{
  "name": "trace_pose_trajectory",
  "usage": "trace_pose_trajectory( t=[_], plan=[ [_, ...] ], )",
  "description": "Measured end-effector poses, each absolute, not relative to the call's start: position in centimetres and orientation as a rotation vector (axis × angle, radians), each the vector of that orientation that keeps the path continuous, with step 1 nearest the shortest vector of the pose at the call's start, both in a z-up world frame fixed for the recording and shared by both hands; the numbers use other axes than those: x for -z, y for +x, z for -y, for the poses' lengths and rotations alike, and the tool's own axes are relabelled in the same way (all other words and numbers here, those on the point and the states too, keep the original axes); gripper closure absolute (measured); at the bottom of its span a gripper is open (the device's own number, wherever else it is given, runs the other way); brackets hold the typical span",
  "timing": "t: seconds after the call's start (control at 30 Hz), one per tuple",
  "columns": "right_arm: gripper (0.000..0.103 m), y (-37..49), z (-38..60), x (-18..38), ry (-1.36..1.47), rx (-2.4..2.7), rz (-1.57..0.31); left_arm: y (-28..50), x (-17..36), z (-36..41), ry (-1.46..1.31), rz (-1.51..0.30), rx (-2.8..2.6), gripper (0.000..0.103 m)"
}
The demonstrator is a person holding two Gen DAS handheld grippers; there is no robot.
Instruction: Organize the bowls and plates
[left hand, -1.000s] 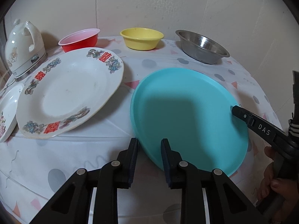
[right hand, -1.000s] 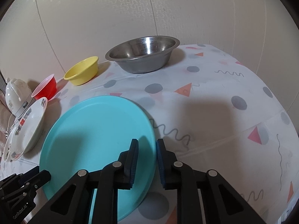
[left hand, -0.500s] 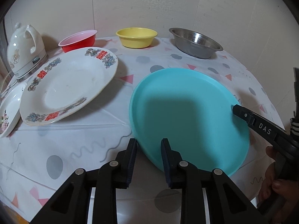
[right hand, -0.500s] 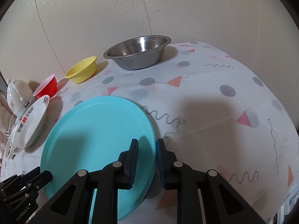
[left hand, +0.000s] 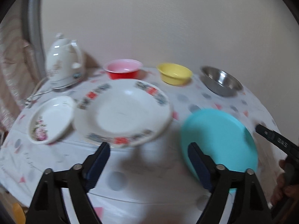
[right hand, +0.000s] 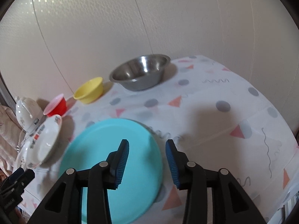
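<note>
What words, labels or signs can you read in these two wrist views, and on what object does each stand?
"DAS": white letters on the black right gripper, blurred but legible.
Red marks on the rim of the large white patterned plate: too blurred to read.
White print on the black left gripper: too small to read.
White electric kettle: decoration only, no legible text.

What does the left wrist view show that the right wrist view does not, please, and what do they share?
Only the left wrist view shows the small flowered dish whole, beside the large patterned plate, and a hand on the other handle. Only the right wrist view shows the bare patterned tablecloth to the right of the turquoise plate. Both show that plate, the red bowl, yellow bowl, steel bowl and white kettle. Both tools, left and right, have just been opening and grip nothing.
</note>
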State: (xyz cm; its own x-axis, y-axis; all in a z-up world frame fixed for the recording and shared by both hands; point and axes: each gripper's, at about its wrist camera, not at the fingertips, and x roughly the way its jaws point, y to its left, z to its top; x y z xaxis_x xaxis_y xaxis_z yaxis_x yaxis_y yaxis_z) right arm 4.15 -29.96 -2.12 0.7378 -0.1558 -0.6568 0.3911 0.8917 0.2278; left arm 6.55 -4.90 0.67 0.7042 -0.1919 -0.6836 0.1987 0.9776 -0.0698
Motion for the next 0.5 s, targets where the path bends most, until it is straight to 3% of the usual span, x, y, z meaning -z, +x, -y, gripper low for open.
trace_pose_trajectory(
  t=[0.13, 0.33, 0.5],
  plan=[
    [0.059, 5.4, 28.2, 1.1, 0.34, 0.258, -0.668, 7.5, -1.1, 1.5, -0.036, -0.747, 0.132, 0.008],
    [0.04, 9.0, 25.1, 0.5, 0.382, 0.118, -0.685, 9.3, -0.2, -1.7, -0.058, -0.765, 0.046, 0.002],
    [0.038, 12.4, 22.5, 1.2, 0.432, 0.013, -0.731, 10.8, 1.1, -3.4, -0.123, -0.824, 0.065, 0.002]
  ],
)
